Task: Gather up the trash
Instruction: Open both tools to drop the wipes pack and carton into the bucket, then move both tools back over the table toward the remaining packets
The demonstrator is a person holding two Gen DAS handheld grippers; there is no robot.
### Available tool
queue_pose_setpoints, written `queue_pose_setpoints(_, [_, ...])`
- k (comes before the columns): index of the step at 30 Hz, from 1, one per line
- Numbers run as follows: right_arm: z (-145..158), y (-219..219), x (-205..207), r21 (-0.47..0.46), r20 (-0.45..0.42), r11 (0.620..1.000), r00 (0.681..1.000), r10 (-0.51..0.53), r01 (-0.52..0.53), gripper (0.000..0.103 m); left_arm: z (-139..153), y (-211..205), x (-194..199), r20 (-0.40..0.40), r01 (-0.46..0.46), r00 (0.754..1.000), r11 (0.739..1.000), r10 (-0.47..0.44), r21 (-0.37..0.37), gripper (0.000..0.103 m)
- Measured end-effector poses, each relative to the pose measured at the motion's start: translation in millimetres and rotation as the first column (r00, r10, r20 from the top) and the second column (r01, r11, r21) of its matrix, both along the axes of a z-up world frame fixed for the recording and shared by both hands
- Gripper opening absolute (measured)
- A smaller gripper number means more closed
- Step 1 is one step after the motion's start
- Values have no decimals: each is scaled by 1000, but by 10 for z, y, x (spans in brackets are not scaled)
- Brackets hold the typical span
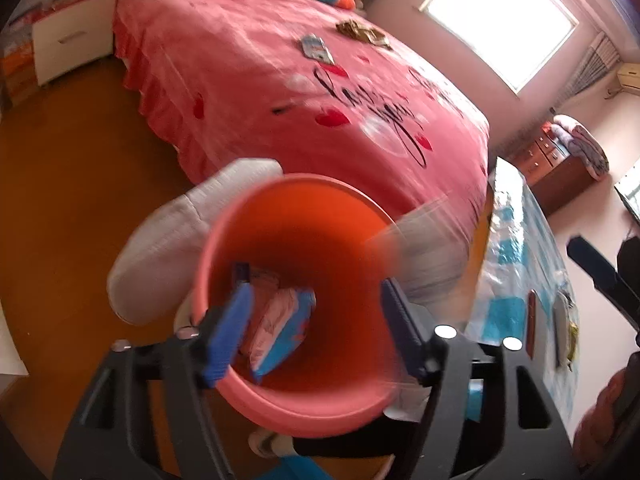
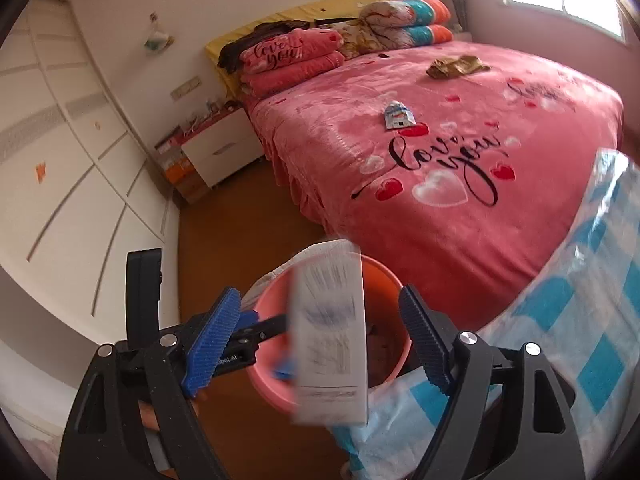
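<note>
A pink bucket (image 1: 300, 412) stands on the floor at the foot of the bed, right under both grippers. My left gripper (image 1: 316, 296) is open above its mouth; a pink and blue wrapper (image 1: 276, 328) lies inside, touching neither pad. My right gripper (image 2: 320, 300) is open too. A blurred white box (image 2: 332, 340) hangs between its fingers over the bucket (image 2: 268, 392), with a gap on each side. On the bed lie a small blue and white carton (image 2: 398, 116) and a crumpled brown wrapper (image 2: 456, 66).
The pink bed (image 2: 440, 220) fills the space beyond the bucket. A table with a blue checked cover (image 2: 580, 300) is close on the right. A white padded bundle (image 1: 160, 248) leans against the bucket's left side. A white nightstand (image 2: 216, 156) and wardrobe doors line the left wall.
</note>
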State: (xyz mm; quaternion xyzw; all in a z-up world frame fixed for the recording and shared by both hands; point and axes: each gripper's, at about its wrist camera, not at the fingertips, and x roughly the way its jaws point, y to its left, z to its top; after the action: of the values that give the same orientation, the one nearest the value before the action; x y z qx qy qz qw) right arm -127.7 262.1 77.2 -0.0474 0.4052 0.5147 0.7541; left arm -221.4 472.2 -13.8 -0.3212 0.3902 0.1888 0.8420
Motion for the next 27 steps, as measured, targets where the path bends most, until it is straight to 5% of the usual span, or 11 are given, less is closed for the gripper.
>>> queue_pose_setpoints(11, [68,-672,-33,-2,121,987,980,-159,161,87,149,-129,45,13,22,1000,992,-24,121,82])
queue_pose_setpoints(27, [-97,-1204,-198,10,130,969,961,-245,246,93,461,-547,113,101,92,989,988,-105,127,88])
